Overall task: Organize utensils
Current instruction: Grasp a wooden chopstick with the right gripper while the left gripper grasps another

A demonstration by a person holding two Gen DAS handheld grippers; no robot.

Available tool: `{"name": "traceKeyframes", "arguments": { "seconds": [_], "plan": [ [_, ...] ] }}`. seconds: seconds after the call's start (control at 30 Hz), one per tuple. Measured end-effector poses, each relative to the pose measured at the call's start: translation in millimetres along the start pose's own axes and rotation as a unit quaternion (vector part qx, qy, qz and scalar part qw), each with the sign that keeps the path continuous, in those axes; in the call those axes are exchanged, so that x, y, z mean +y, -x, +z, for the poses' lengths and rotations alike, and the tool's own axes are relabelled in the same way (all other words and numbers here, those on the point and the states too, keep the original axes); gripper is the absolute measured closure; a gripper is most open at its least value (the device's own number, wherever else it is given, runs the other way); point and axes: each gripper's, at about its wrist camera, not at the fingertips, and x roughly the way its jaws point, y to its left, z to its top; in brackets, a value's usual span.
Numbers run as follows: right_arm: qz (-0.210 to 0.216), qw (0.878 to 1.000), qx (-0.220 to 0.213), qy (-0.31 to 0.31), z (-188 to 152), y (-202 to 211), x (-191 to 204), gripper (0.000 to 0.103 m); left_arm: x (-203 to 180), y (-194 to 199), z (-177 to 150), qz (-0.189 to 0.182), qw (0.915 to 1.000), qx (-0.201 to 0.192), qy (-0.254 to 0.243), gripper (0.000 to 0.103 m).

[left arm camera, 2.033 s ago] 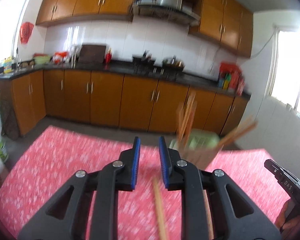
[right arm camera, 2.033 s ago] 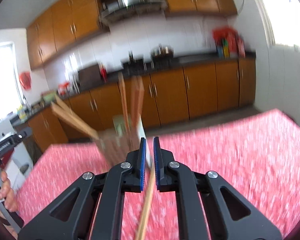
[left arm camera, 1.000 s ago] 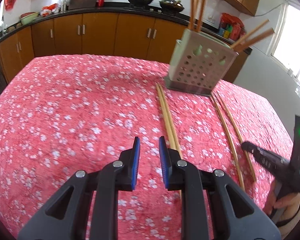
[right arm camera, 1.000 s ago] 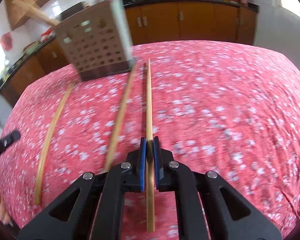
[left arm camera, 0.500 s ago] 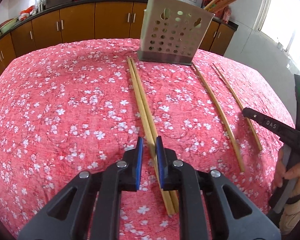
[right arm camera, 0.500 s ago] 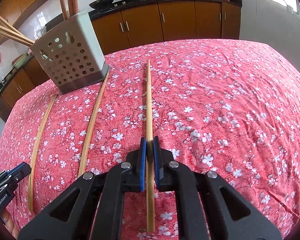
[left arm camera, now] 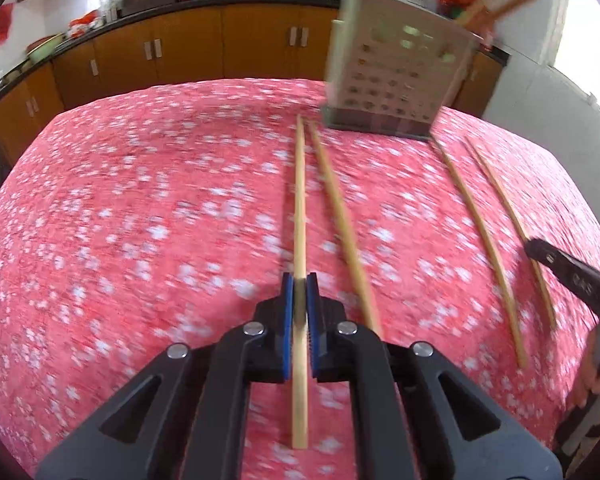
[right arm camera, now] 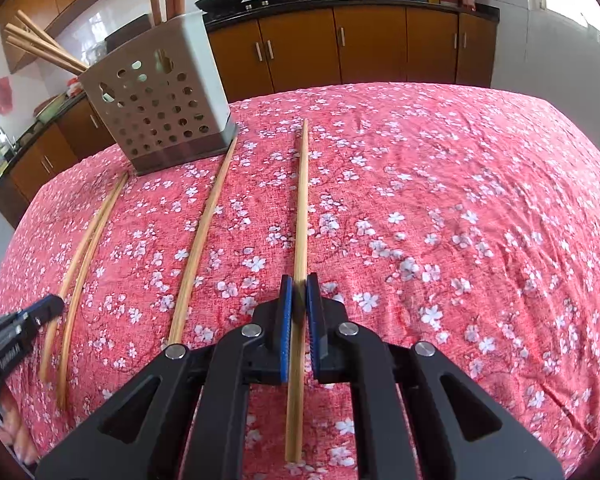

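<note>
1. I am keeping the left gripper (left arm camera: 300, 284) pinched on one chopstick (left arm camera: 300, 200), the left one of a near pair; its jaws have just been closing and the stick is now sitting between the blue pads.
2. I am holding the right gripper (right arm camera: 300, 286) closed tight on another chopstick (right arm camera: 302, 208), the one lying farthest right on the red flowered tablecloth (right arm camera: 460, 220).
3. I am watching for slip: each stick is being gripped near its back end, so the long front part could swing or twist out when lifted.
4. I am also minding the neighbour chopstick (left arm camera: 340, 216) lying just beside the left one; a careless lift could roll it.
5. The holder (right arm camera: 168, 108), a pale box with round holes, is standing at the far side with several sticks already leaning in it; knocking it with a long tip could tip it.
6. The sticks are looking thin, smooth and pale like bamboo, all lying roughly parallel and pointing toward the holder.
</note>
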Motion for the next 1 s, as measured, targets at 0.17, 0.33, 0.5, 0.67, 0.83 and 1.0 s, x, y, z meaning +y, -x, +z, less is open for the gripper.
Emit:
{"name": "traceKeyframes", "arguments": {
  "seconds": [0.17, 0.33, 0.5, 0.67, 0.83, 1.0],
  "plan": [
    [-0.002, 1.0, 0.001, 0.01, 6, -4, 1, 0.095, 41, -6, 13, 0.026, 0.9986, 0.001, 0.046, 0.095],
    [-0.003, 1.0, 0.001, 0.008, 14, -13, 2, 0.095, 64, -8, 18, 0.028, 0.9976, -0.01, 0.063, 0.094],
    [0.0, 1.0, 0.002, 0.006, 17, -17, 1, 0.095, 61, -6, 14, 0.037, 0.9977, -0.018, 0.054, 0.094],
    [-0.002, 1.0, 0.002, 0.007, 17, -17, 2, 0.094, 60, -5, 14, 0.037, 0.9977, -0.018, 0.054, 0.093],
    [-0.005, 1.0, 0.001, 0.009, 15, -16, 3, 0.094, 59, -5, 14, 0.035, 0.9977, -0.018, 0.056, 0.093],
    [-0.008, 1.0, 0.001, 0.012, 15, -16, 4, 0.094, 62, -5, 14, 0.028, 0.9975, -0.019, 0.062, 0.093]
  ]
}}
